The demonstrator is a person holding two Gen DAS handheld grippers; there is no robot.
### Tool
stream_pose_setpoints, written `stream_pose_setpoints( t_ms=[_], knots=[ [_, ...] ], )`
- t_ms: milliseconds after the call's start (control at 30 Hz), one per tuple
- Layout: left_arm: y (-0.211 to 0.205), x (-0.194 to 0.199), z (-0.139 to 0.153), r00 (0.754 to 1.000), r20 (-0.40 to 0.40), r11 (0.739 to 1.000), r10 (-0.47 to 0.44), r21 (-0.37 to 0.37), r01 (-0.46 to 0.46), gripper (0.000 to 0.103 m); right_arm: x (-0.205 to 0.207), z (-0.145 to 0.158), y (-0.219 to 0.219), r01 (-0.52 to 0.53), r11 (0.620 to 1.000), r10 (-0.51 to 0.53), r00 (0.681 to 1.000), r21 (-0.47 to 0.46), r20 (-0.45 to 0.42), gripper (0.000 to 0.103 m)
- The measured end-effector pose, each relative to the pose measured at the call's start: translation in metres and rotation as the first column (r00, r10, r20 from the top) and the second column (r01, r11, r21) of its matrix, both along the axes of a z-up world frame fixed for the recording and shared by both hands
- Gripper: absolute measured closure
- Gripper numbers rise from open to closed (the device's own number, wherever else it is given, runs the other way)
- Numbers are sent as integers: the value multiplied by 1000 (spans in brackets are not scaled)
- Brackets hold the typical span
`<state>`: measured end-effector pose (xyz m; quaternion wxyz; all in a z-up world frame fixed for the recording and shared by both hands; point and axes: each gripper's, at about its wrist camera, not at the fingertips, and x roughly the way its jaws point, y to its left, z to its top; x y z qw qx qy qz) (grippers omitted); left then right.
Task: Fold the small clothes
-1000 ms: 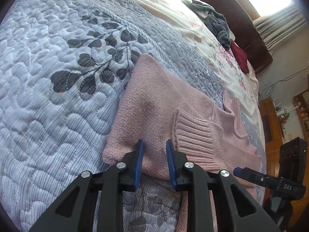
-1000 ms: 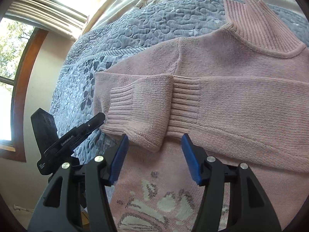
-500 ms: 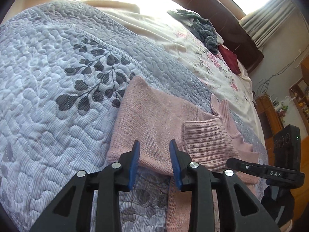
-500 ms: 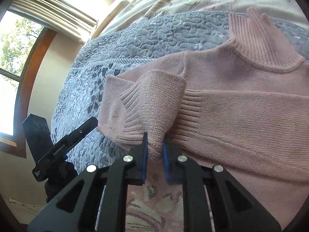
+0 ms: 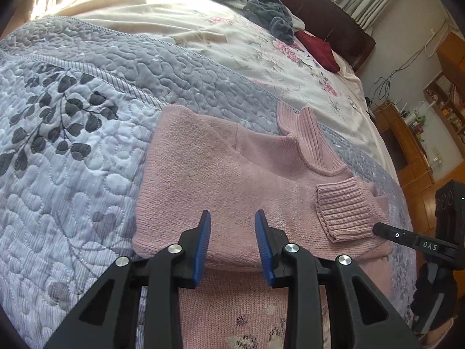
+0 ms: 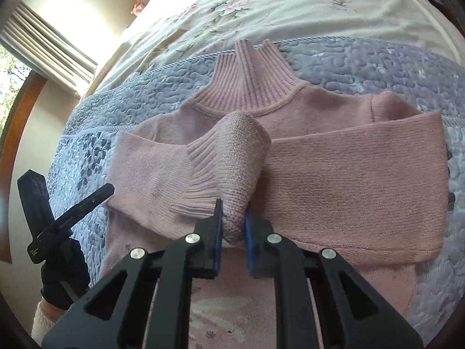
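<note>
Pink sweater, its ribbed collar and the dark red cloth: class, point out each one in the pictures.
pink sweater (image 5: 203,174), left wrist view, on its flat body panel.
ribbed collar (image 6: 250,87), right wrist view, on the middle of the ribbing.
dark red cloth (image 5: 318,49), left wrist view, on its centre.

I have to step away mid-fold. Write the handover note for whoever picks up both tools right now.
Right tool: shut on the sleeve cuff, lifted over the chest of the pink sweater.
Left tool: open, holding nothing, over the sweater's folded edge.
Sweater lies flat on the quilted bedspread, collar pointing away; the other sleeve is already folded across the body.
Left to do: lay the held sleeve down, then fold the body.
</note>
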<state>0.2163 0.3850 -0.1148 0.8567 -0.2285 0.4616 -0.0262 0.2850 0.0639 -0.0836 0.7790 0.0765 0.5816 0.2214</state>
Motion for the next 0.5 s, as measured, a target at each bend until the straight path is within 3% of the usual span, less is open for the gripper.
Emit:
stream_pose_setpoints(
  t_ms=[133, 233, 400, 500],
  knots=[
    [-16, 7, -16, 999, -46, 997, -29, 69, 33, 72, 3, -28, -13, 34, 999, -35, 998, -39, -49, 90],
    [-15, 8, -26, 998, -59, 997, -23, 65, 27, 72, 0, -40, -12, 22, 997, -28, 997, -79, -71, 83],
    [-13, 7, -17, 997, -68, 998, -31, 56, 34, 72, -11, -6, -8, 25, 990, -17, 998, -137, 58, 75],
    [-17, 7, 1, 999, -21, 997, -39, 59, 40, 70, -10, 15, 7, -27, 994, 37, 995, -102, 97, 66]
  ],
)
